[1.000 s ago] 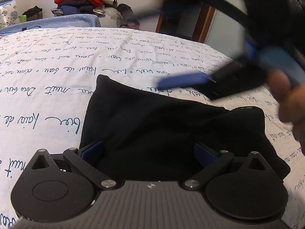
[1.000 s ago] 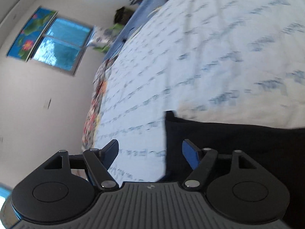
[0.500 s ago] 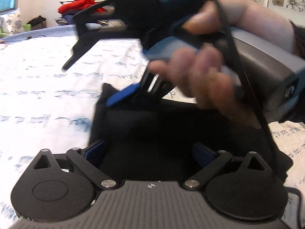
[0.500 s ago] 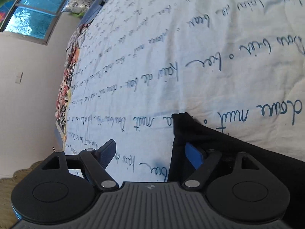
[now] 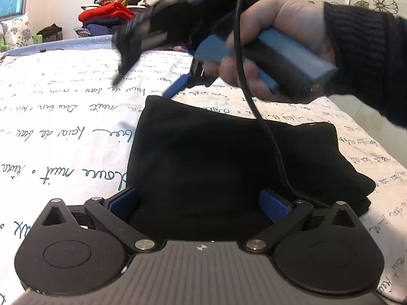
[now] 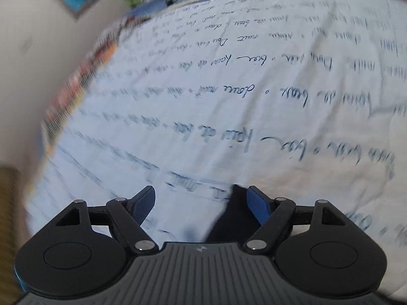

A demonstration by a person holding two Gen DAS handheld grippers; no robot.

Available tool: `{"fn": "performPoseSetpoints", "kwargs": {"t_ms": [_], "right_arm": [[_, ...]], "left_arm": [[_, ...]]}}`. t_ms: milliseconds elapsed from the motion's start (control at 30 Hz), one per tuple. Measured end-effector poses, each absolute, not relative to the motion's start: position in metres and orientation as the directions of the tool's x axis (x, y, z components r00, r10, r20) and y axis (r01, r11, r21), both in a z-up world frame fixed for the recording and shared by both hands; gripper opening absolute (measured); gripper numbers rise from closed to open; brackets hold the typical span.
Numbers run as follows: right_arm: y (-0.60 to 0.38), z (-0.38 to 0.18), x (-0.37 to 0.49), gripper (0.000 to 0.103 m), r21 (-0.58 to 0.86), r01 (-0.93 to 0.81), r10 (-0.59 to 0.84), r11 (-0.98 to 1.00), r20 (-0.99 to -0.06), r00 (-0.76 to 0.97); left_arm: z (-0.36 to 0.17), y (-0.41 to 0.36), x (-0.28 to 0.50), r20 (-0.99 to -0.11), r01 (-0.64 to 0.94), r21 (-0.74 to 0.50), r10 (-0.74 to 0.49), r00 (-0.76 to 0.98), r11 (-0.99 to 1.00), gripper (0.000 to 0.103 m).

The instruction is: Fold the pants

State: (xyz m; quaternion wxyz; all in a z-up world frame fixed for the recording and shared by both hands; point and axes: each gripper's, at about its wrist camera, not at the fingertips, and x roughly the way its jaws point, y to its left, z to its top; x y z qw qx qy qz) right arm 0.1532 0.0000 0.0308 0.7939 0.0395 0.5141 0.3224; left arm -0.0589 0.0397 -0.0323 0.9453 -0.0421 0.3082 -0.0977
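Black folded pants (image 5: 229, 157) lie flat on the bed. My left gripper (image 5: 198, 203) hovers over their near edge with its jaws opening wide; the blue pads (image 5: 274, 204) touch no cloth. A hand in a dark sleeve (image 5: 279, 25) holds my right gripper (image 5: 150, 78) above the far left corner of the pants. In the right wrist view that gripper (image 6: 201, 200) has its jaws apart and closing slightly. The pants corner (image 6: 229, 218) lies just inside its right finger (image 6: 257, 203), and the pads do not press on it.
The white bedsheet with blue handwriting (image 5: 63, 96) spreads wide to the left of and beyond the pants. A pile of clothes (image 5: 109, 15) stands at the far side. A black cable (image 5: 264, 127) hangs across the pants. The bed's left edge (image 6: 63, 106) meets a pale wall.
The right gripper swung in from the right across the pants to their far left corner and rolled. Less black cloth shows in its view. The left gripper shifted a little along the near edge.
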Motion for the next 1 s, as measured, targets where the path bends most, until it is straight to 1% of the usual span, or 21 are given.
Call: {"fn": "performPoseSetpoints", "kwargs": {"t_ms": [33, 67, 100, 133, 200, 267, 333, 367, 433, 500, 533, 567, 600, 633, 700, 733, 767, 833, 900, 1000], "right_arm": [[0.008, 0.027, 0.148, 0.067, 0.315, -0.517, 0.501, 0.796, -0.823, 0.269], [0.013, 0.021, 0.146, 0.059, 0.274, -0.545, 0.468, 0.792, -0.846, 0.255], [0.018, 0.015, 0.145, 0.059, 0.256, -0.552, 0.446, 0.794, -0.862, 0.241], [0.019, 0.008, 0.142, 0.060, 0.243, -0.557, 0.436, 0.794, -0.867, 0.243], [0.020, 0.002, 0.140, 0.062, 0.237, -0.562, 0.459, 0.792, -0.838, 0.294], [0.017, 0.002, 0.143, 0.065, 0.278, -0.537, 0.495, 0.796, -0.810, 0.314], [0.013, 0.007, 0.149, 0.063, 0.300, -0.490, 0.490, 0.818, -0.811, 0.321], [0.007, 0.014, 0.153, 0.065, 0.322, -0.452, 0.493, 0.832, -0.803, 0.336], [-0.012, 0.037, 0.148, 0.065, 0.429, -0.427, 0.584, 0.796, -0.728, 0.358], [-0.024, 0.051, 0.134, 0.067, 0.557, -0.445, 0.705, 0.701, -0.637, 0.313], [-0.027, 0.053, 0.127, 0.074, 0.605, -0.448, 0.746, 0.658, -0.604, 0.280], [-0.028, 0.051, 0.123, 0.078, 0.643, -0.448, 0.777, 0.620, -0.581, 0.242], [-0.024, 0.045, 0.120, 0.079, 0.666, -0.447, 0.793, 0.597, -0.574, 0.204], [-0.019, 0.037, 0.120, 0.079, 0.664, -0.447, 0.787, 0.600, -0.589, 0.182], [-0.008, 0.013, 0.128, 0.078, 0.591, -0.421, 0.706, 0.688, -0.679, 0.202], [-0.005, 0.000, 0.134, 0.079, 0.579, -0.418, 0.693, 0.700, -0.693, 0.201], [-0.007, -0.004, 0.134, 0.078, 0.605, -0.449, 0.741, 0.657, -0.630, 0.234], [-0.007, -0.004, 0.140, 0.078, 0.626, -0.396, 0.733, 0.672, -0.638, 0.236], [-0.016, 0.009, 0.136, 0.078, 0.649, -0.344, 0.732, 0.678, -0.636, 0.243], [-0.054, 0.040, 0.102, 0.079, 0.638, -0.420, 0.760, 0.645, -0.589, 0.274]], "left_arm": [[-0.032, 0.040, -0.059, -0.573, 0.159, -0.140, -0.211, 0.792, 0.977, 0.103], [-0.033, 0.040, -0.059, -0.571, 0.159, -0.145, -0.214, 0.792, 0.977, 0.103], [-0.033, 0.041, -0.059, -0.570, 0.160, -0.151, -0.218, 0.792, 0.976, 0.103], [-0.032, 0.042, -0.055, -0.568, 0.160, -0.157, -0.222, 0.793, 0.975, 0.103], [-0.033, 0.043, -0.055, -0.565, 0.161, -0.165, -0.227, 0.793, 0.973, 0.103], [-0.033, 0.044, -0.053, -0.563, 0.162, -0.174, -0.233, 0.793, 0.971, 0.103], [-0.032, 0.047, -0.055, -0.560, 0.163, -0.182, -0.239, 0.794, 0.970, 0.103], [-0.031, 0.048, -0.056, -0.557, 0.164, -0.188, -0.242, 0.794, 0.969, 0.103], [-0.031, 0.051, -0.058, -0.553, 0.163, -0.198, -0.248, 0.795, 0.966, 0.103], [-0.029, 0.054, -0.060, -0.551, 0.164, -0.202, -0.250, 0.796, 0.966, 0.103], [-0.029, 0.053, -0.060, -0.552, 0.164, -0.200, -0.249, 0.796, 0.966, 0.103], [-0.029, 0.053, -0.060, -0.554, 0.163, -0.195, -0.246, 0.796, 0.967, 0.103], [-0.028, 0.052, -0.060, -0.556, 0.163, -0.188, -0.242, 0.795, 0.968, 0.103], [-0.028, 0.052, -0.060, -0.558, 0.162, -0.183, -0.238, 0.795, 0.970, 0.103], [-0.027, 0.052, -0.061, -0.559, 0.160, -0.178, -0.233, 0.796, 0.971, 0.103], [-0.028, 0.051, -0.060, -0.561, 0.158, -0.180, -0.233, 0.794, 0.971, 0.103], [-0.028, 0.052, -0.060, -0.560, 0.158, -0.182, -0.234, 0.795, 0.971, 0.103], [-0.028, 0.051, -0.060, -0.559, 0.158, -0.185, -0.236, 0.795, 0.970, 0.103], [-0.028, 0.052, -0.060, -0.557, 0.158, -0.190, -0.239, 0.795, 0.969, 0.103], [-0.028, 0.053, -0.060, -0.555, 0.157, -0.195, -0.241, 0.796, 0.968, 0.103]]}}
